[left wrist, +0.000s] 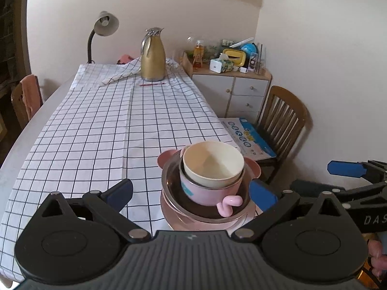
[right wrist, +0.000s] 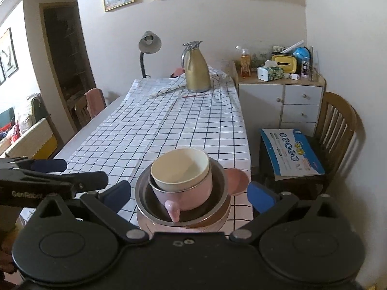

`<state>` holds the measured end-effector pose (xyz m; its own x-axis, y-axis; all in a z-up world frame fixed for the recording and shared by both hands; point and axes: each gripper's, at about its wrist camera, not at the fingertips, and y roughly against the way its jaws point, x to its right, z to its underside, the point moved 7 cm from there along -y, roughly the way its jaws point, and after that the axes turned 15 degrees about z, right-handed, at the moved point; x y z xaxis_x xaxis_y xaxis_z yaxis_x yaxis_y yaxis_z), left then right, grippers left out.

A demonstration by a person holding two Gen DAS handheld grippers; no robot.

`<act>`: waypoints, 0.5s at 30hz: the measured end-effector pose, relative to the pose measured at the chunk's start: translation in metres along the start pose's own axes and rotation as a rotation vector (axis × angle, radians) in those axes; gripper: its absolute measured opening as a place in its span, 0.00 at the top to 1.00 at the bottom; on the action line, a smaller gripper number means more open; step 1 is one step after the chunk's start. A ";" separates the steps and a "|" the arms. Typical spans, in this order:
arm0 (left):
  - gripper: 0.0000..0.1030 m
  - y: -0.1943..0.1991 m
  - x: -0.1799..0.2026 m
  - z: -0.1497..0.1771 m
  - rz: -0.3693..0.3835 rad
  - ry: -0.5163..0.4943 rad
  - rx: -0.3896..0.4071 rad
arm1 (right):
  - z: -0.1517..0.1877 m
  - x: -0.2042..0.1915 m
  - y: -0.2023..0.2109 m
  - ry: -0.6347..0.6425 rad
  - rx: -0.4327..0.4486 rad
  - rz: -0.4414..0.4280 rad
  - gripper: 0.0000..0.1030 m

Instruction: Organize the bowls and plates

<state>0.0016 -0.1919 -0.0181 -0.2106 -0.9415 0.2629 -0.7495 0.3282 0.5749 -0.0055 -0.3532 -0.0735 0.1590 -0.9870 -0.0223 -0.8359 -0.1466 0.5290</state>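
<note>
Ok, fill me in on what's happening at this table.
A person holds two grippers over a nested stack near the table's edge. A cream bowl sits in a pink cup, which sits in a steel bowl on pink dishes. The left gripper and right gripper are both open, straddling the stack and gripping nothing. The checked cloth is otherwise bare up to a gold jug.
</note>
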 end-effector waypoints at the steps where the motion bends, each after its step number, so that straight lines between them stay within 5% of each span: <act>1: 0.00 0.001 -0.001 0.000 -0.005 0.001 0.001 | 0.000 -0.002 -0.001 0.007 -0.004 -0.007 0.00; 15: 0.00 0.007 -0.013 0.003 -0.071 0.035 0.002 | -0.003 -0.019 -0.013 0.062 -0.030 -0.059 0.00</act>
<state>-0.0027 -0.1774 -0.0197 -0.1350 -0.9593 0.2481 -0.7631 0.2604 0.5915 0.0039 -0.3321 -0.0768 0.2405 -0.9706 -0.0016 -0.8083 -0.2012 0.5533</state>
